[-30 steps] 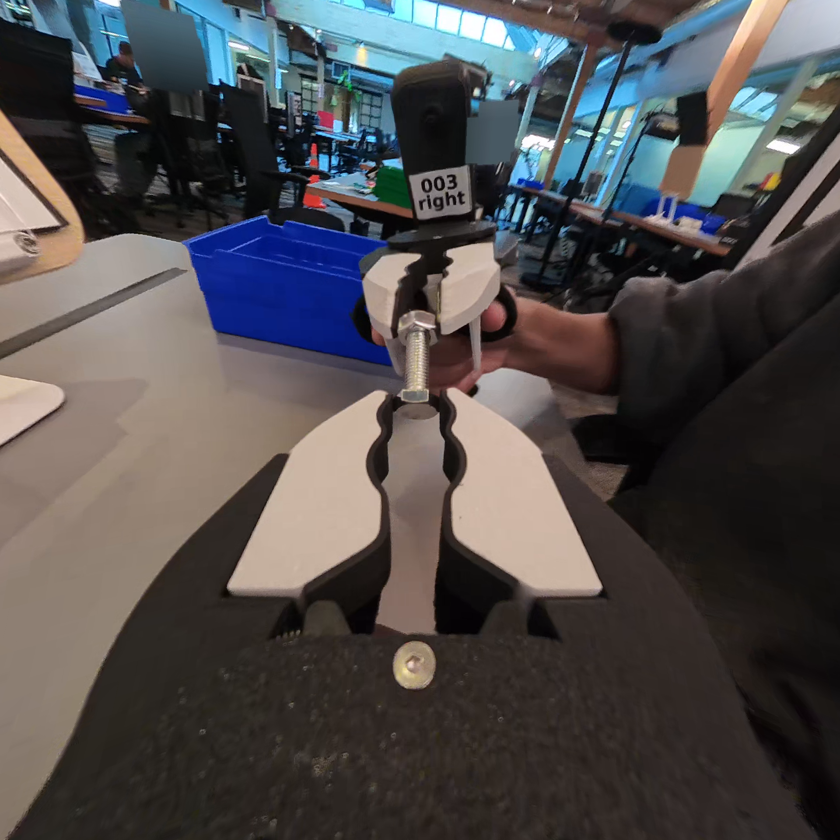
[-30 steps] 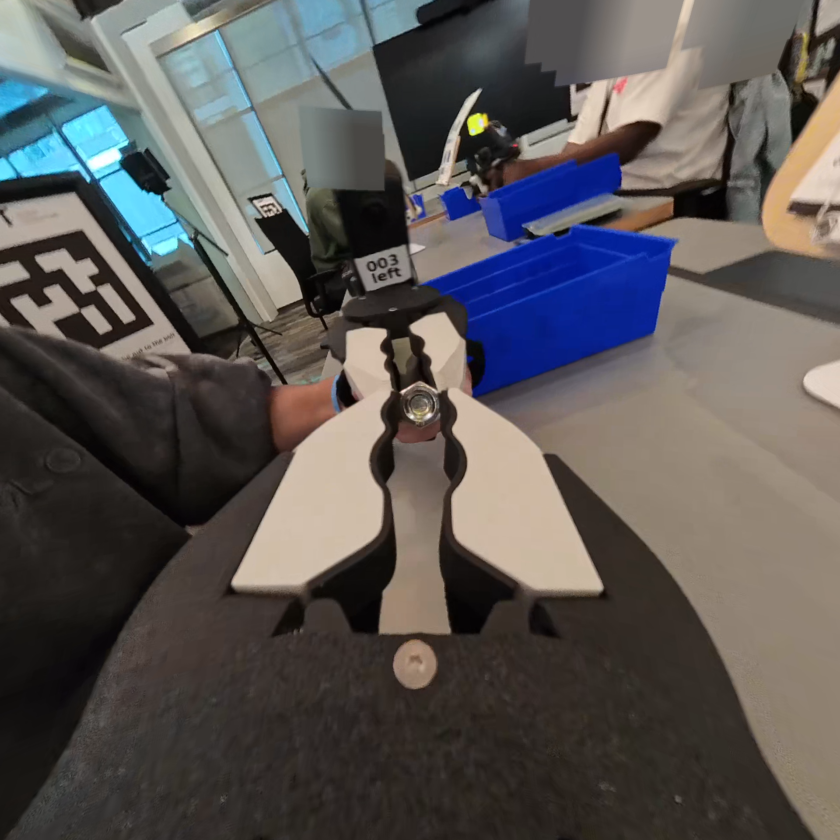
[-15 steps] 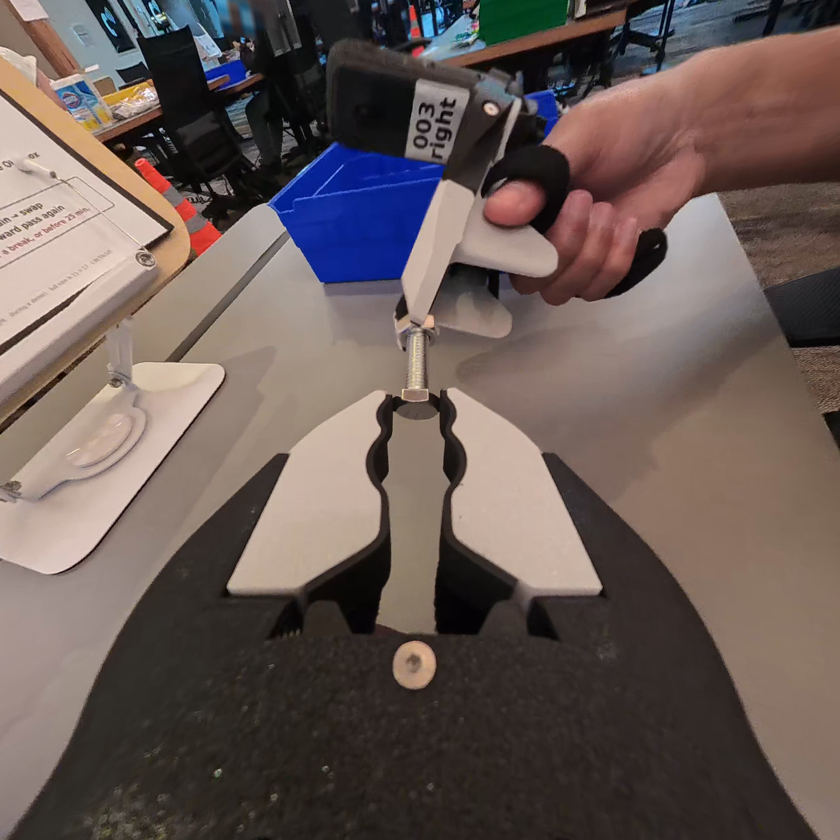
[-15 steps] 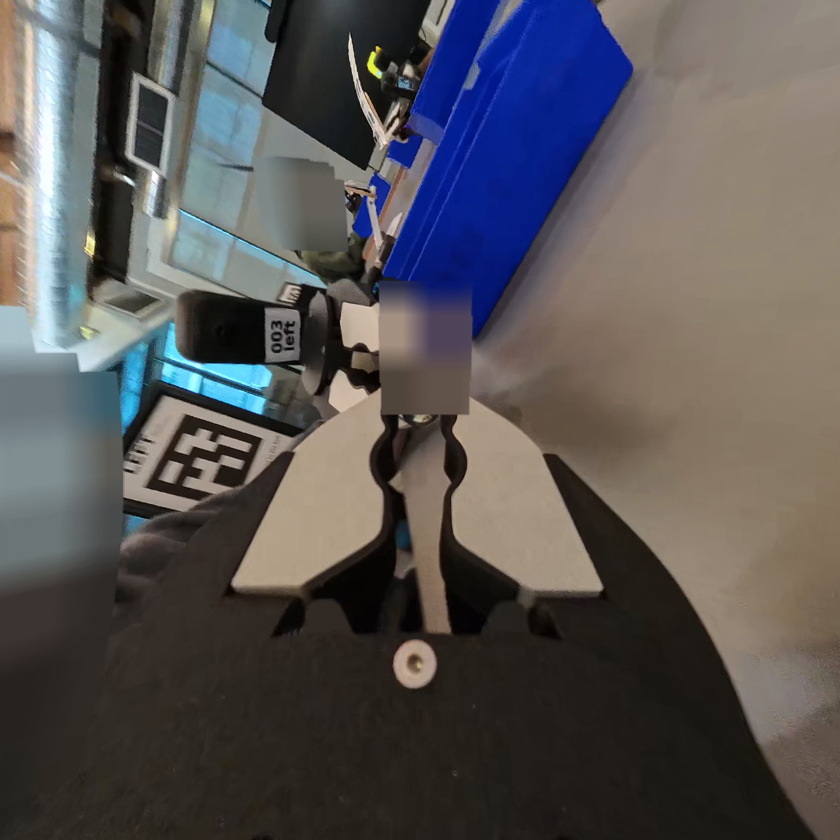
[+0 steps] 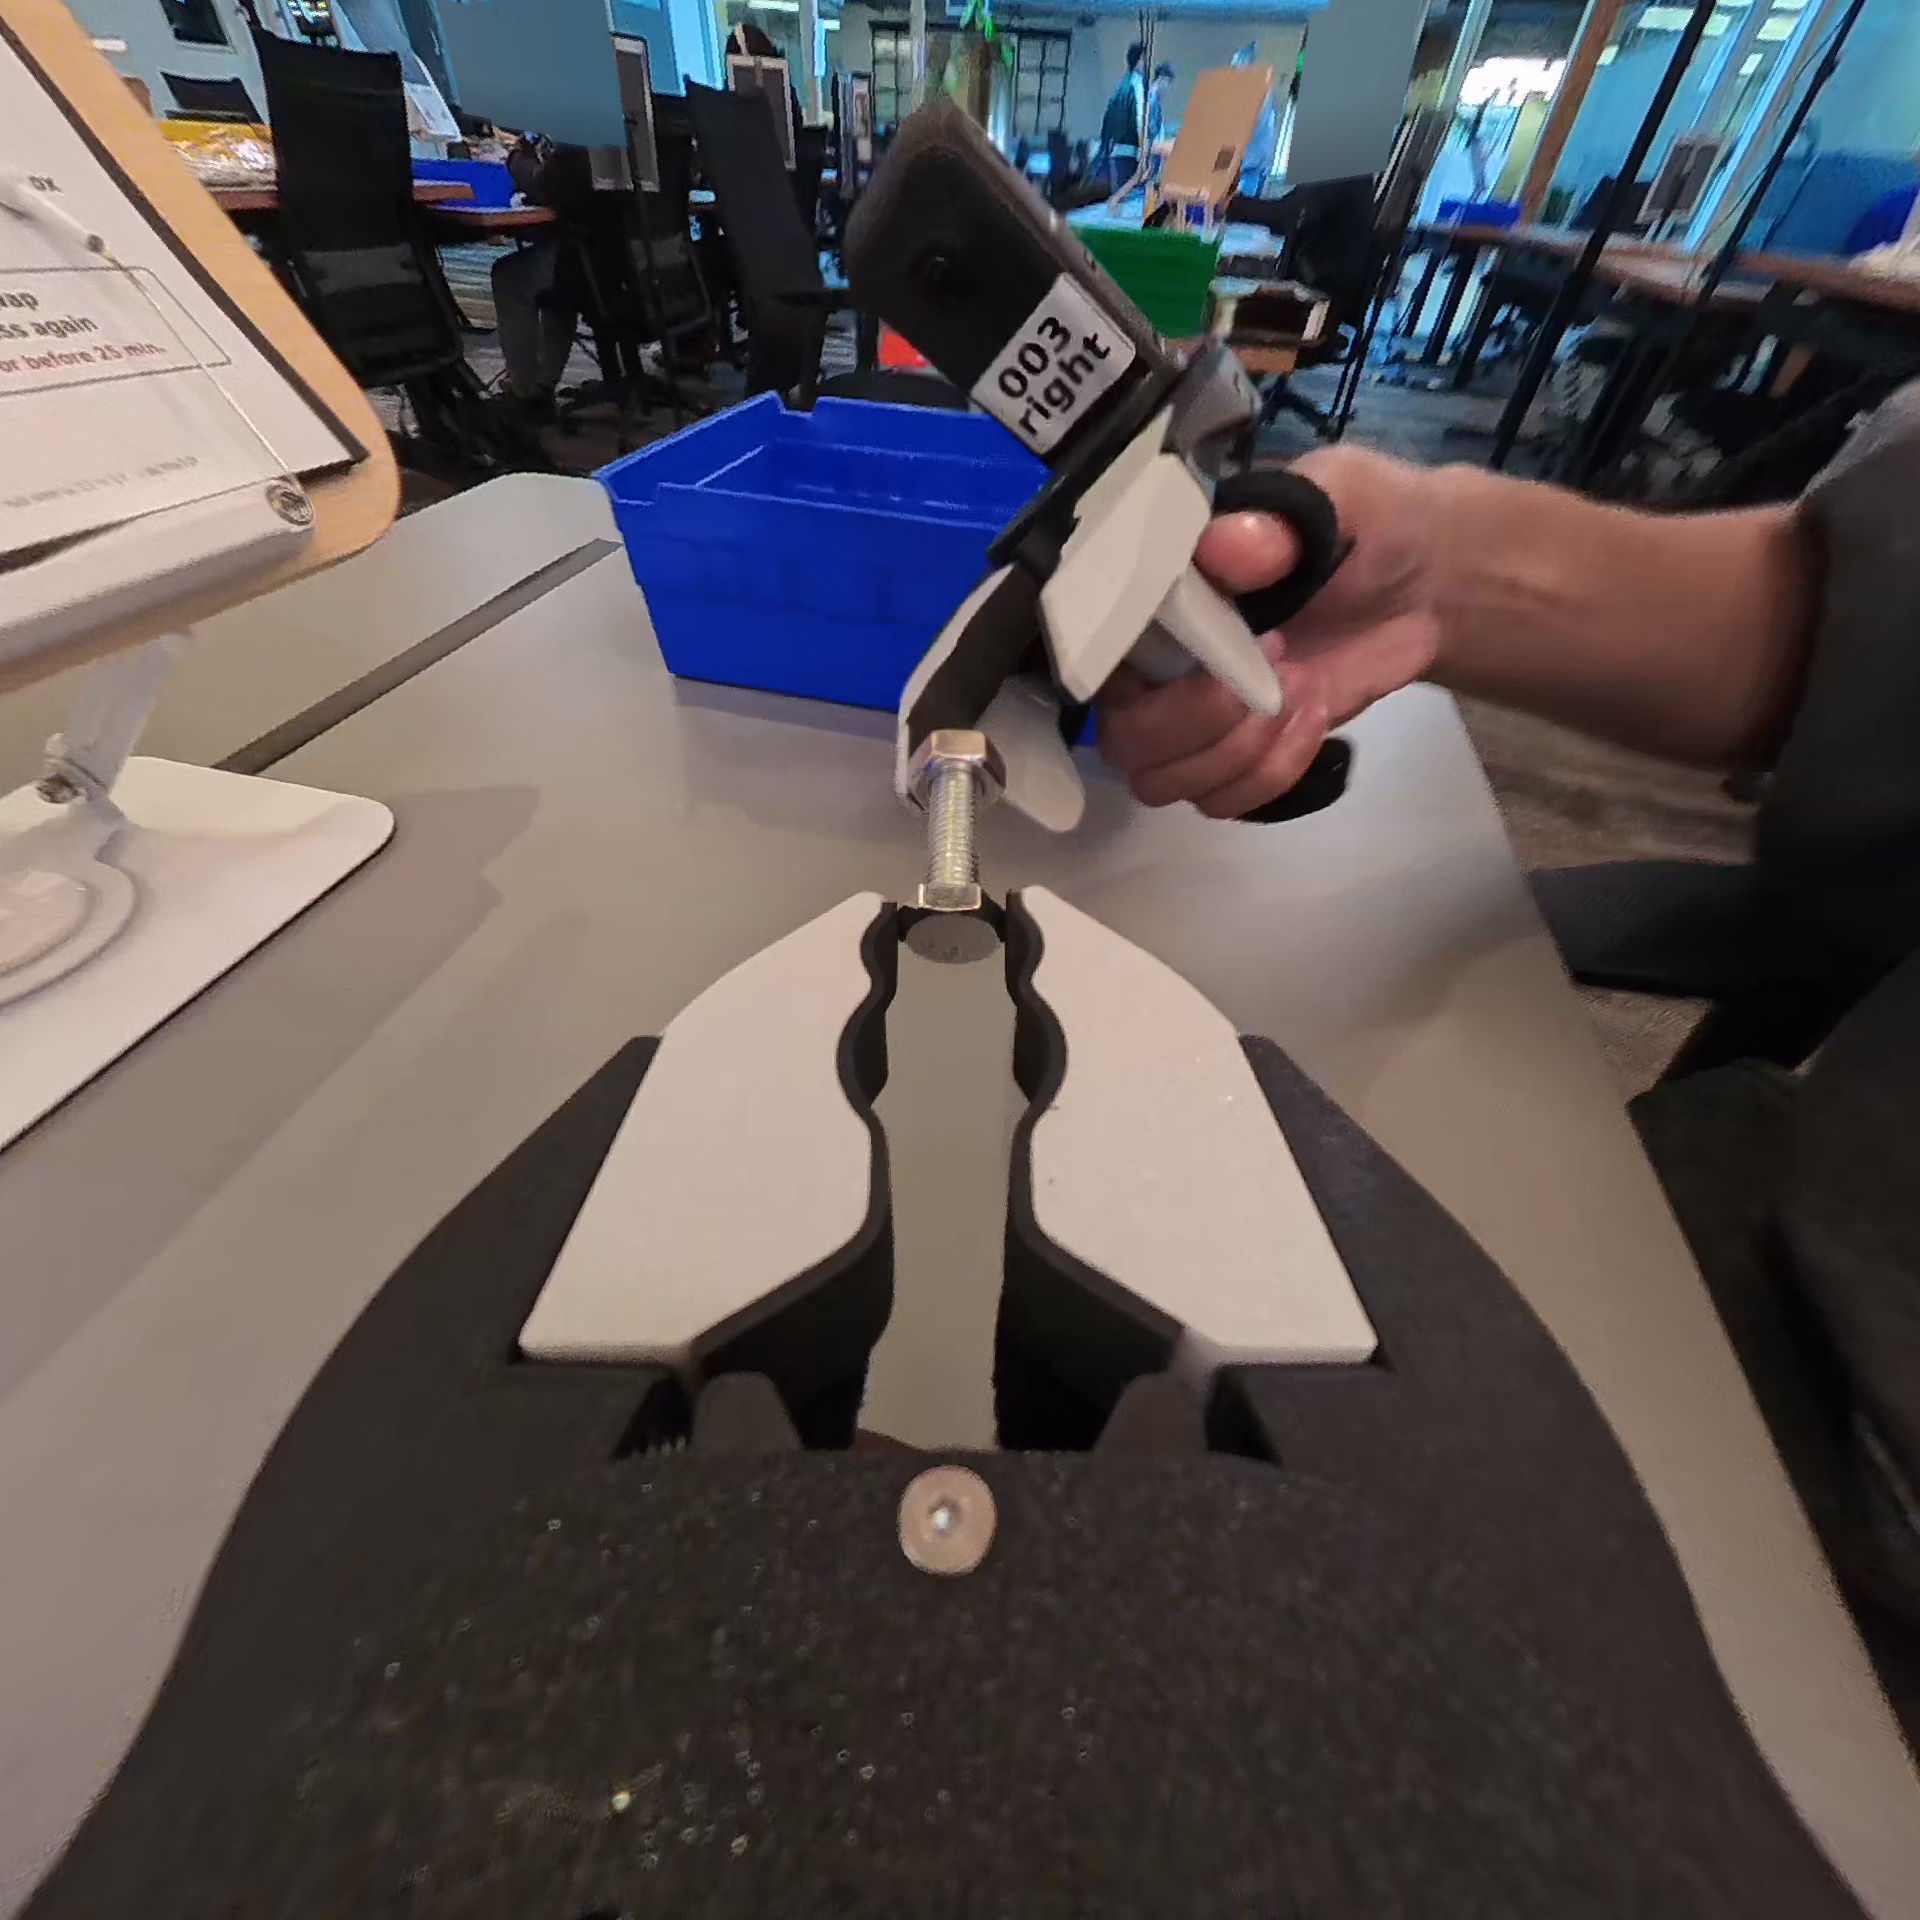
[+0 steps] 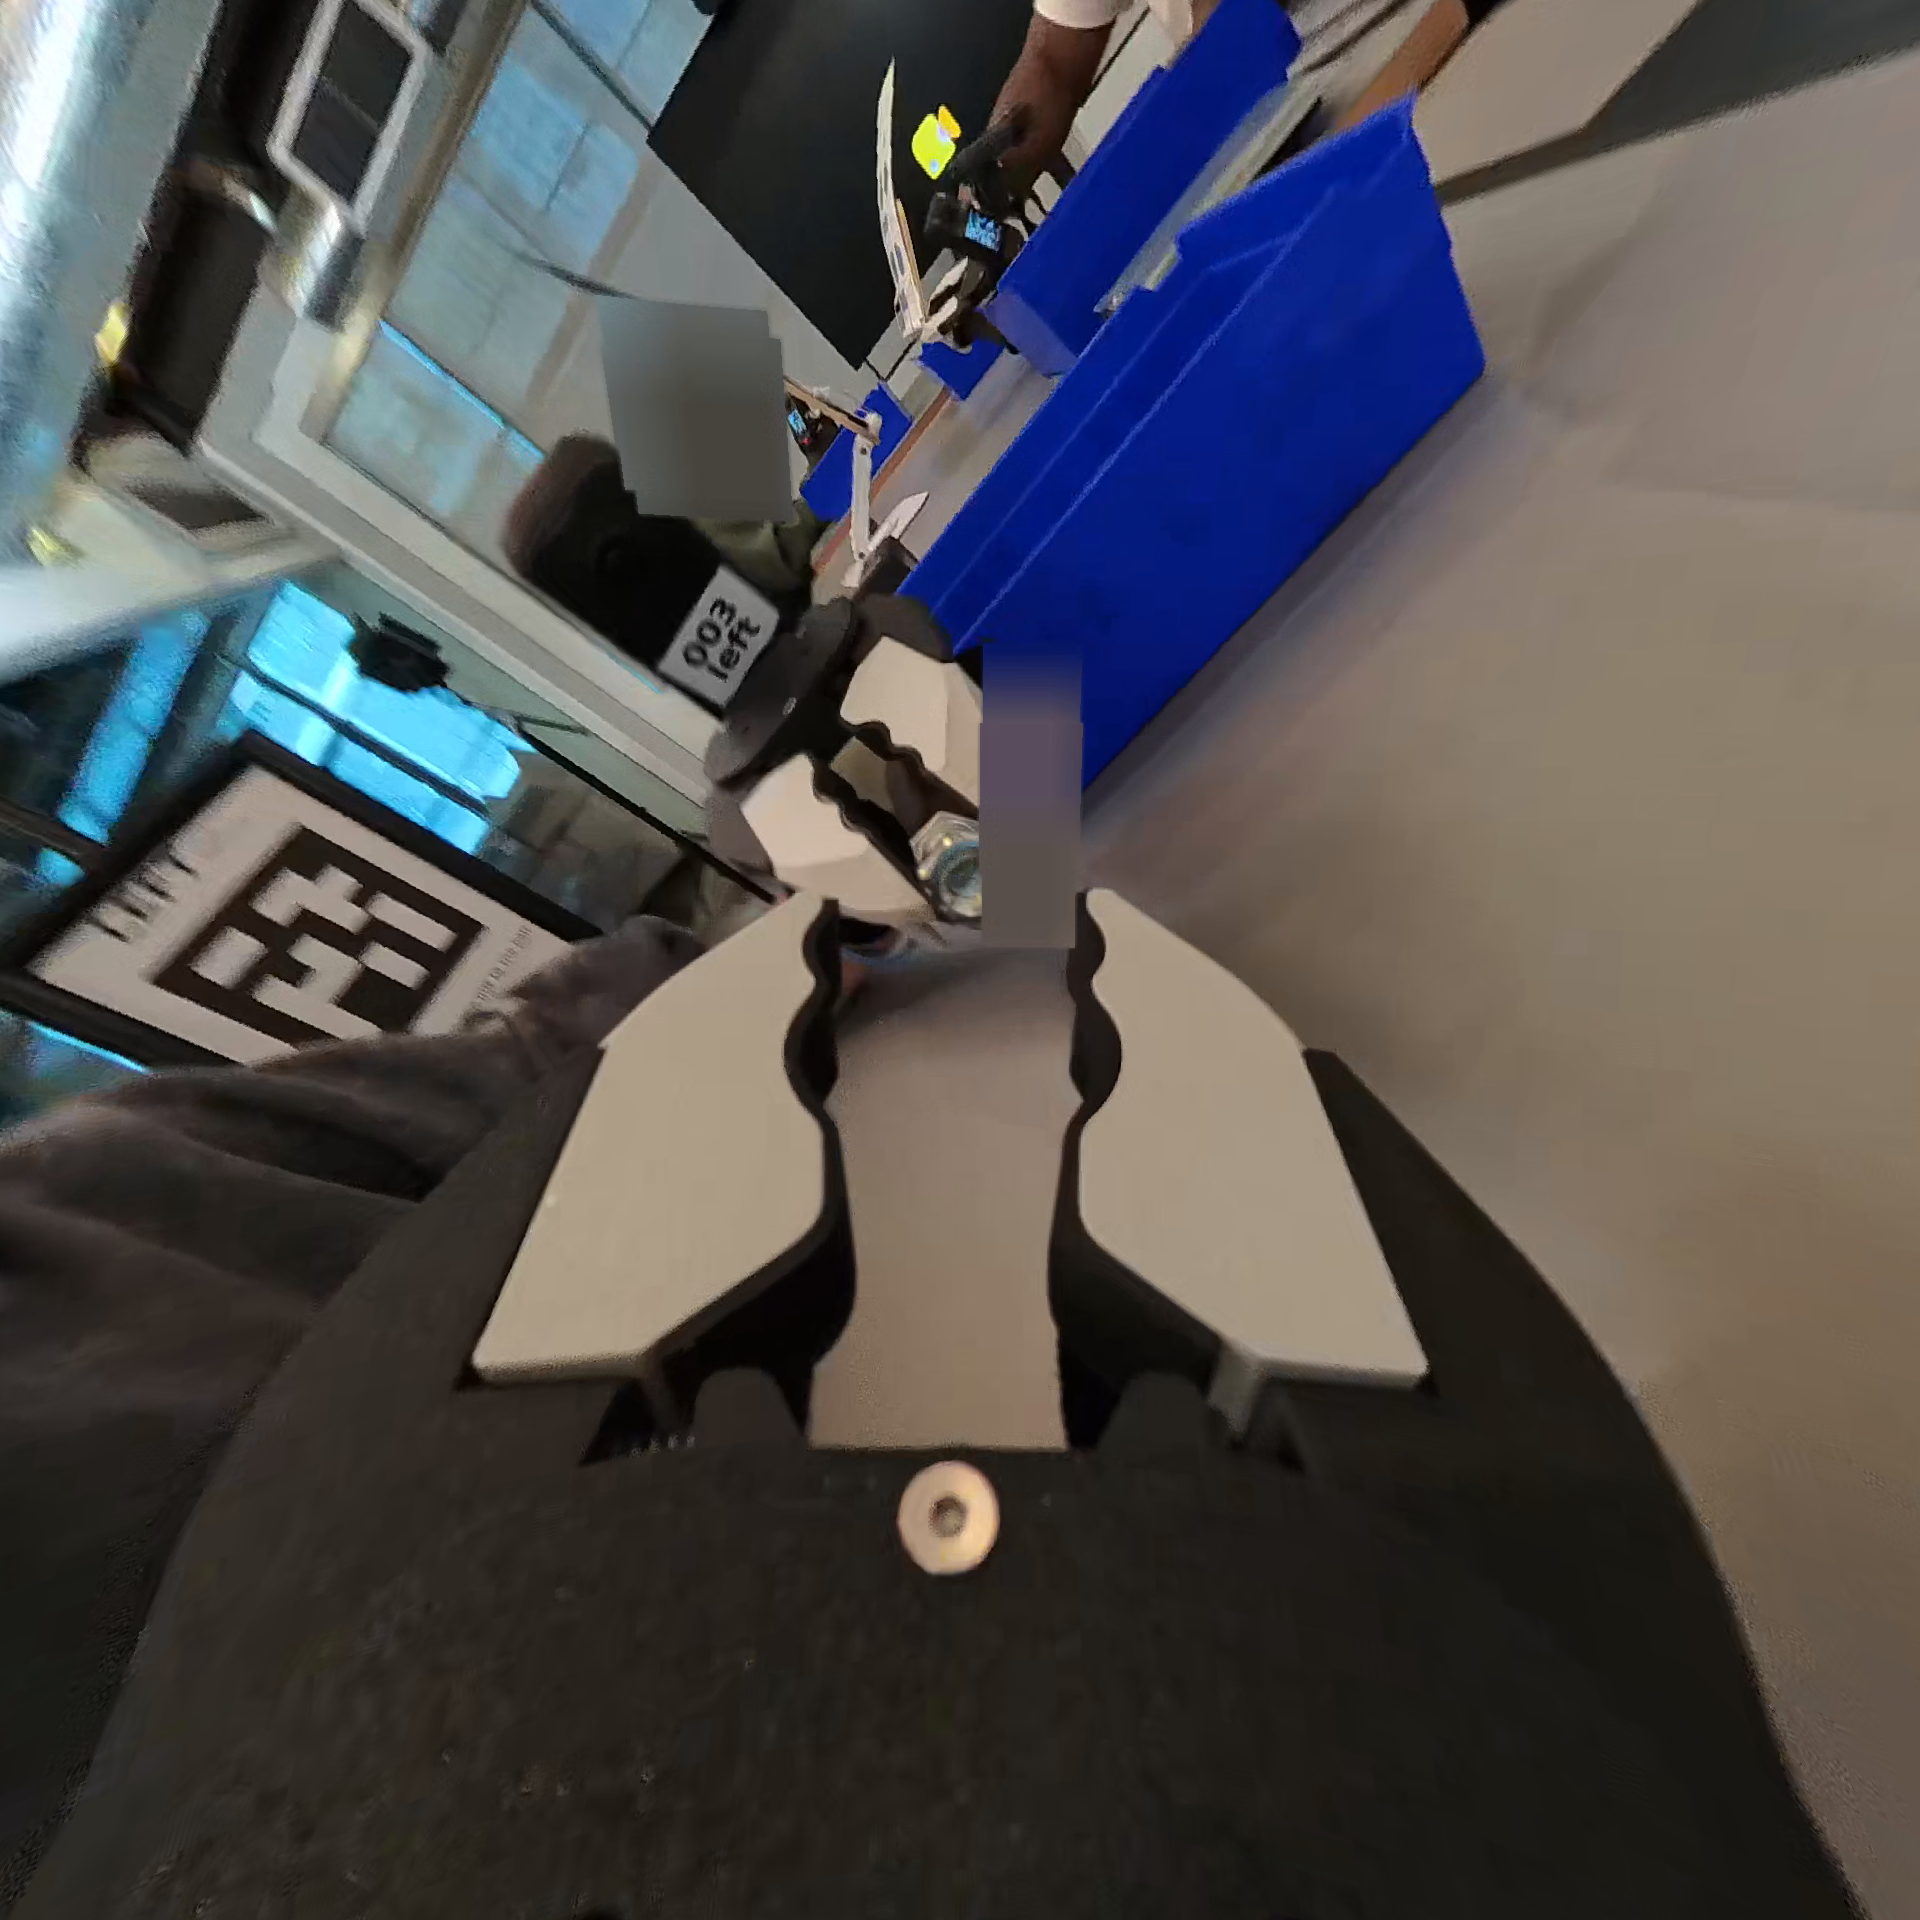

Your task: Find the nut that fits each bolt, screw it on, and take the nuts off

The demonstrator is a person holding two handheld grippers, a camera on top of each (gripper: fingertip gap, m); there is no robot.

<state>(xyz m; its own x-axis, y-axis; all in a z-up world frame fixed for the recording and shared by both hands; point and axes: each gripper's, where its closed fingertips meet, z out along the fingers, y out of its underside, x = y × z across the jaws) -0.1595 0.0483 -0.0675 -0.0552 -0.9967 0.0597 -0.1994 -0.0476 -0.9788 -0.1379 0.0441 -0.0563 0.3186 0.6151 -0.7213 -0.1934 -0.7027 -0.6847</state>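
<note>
Bolt (image 5: 951,831) clamped by head in left gripper (image 5: 951,914), shank pointing away toward right gripper (image 5: 966,774), fingers apart around nut (image 5: 954,764) at far end, over table (image 5: 623,790).

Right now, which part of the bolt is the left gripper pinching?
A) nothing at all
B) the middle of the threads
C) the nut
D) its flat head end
D: in the left wrist view the left gripper is shut on the head of the bolt, while the nut sits at the far end by the right gripper.
</note>
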